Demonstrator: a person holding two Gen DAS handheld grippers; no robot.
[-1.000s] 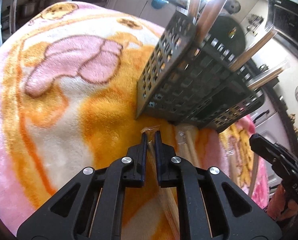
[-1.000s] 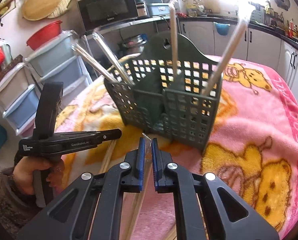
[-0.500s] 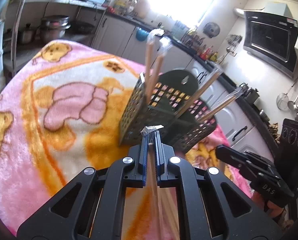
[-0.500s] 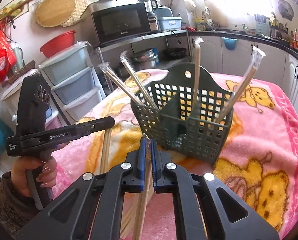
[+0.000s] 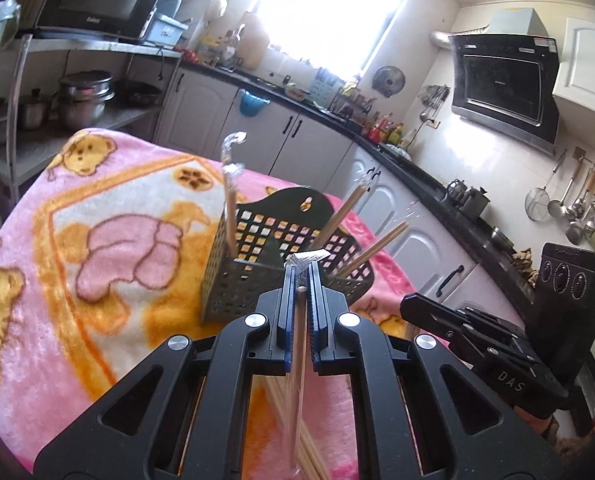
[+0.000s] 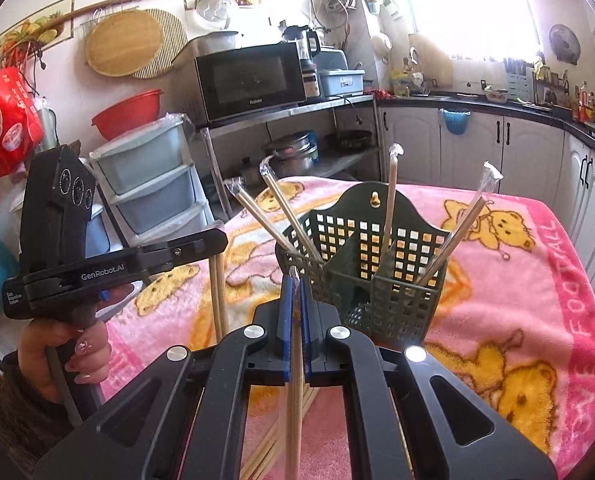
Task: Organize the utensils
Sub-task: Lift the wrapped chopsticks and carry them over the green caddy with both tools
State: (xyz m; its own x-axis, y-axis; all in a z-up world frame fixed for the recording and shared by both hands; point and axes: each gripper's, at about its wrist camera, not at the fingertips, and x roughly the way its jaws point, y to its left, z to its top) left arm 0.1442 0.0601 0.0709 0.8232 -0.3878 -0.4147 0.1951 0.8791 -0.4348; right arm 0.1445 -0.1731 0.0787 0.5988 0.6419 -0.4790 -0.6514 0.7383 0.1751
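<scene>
Dark green perforated plastic utensil basket (image 6: 371, 276) is seen just ahead of left tongs (image 5: 300, 284) and right tongs (image 6: 294, 292), each clenched on wrapped wooden chopsticks (image 6: 296, 380) hanging lengthwise below.

The left tongs (image 5: 301, 280) point forward and somewhat downward, jaws drawn together with only a narrow slit between the blue pads, clamped on a thin wrapped stick. In the right wrist view the same left tongs (image 6: 217, 240) reach in from the side, nearly level, carried by a hand (image 6: 71, 354) wrapped around the black grip below. The right tongs (image 6: 294, 280) are likewise closed tight on a slim stick, angled forward and down; from the left camera they (image 5: 407, 304) show at the lower right
</scene>
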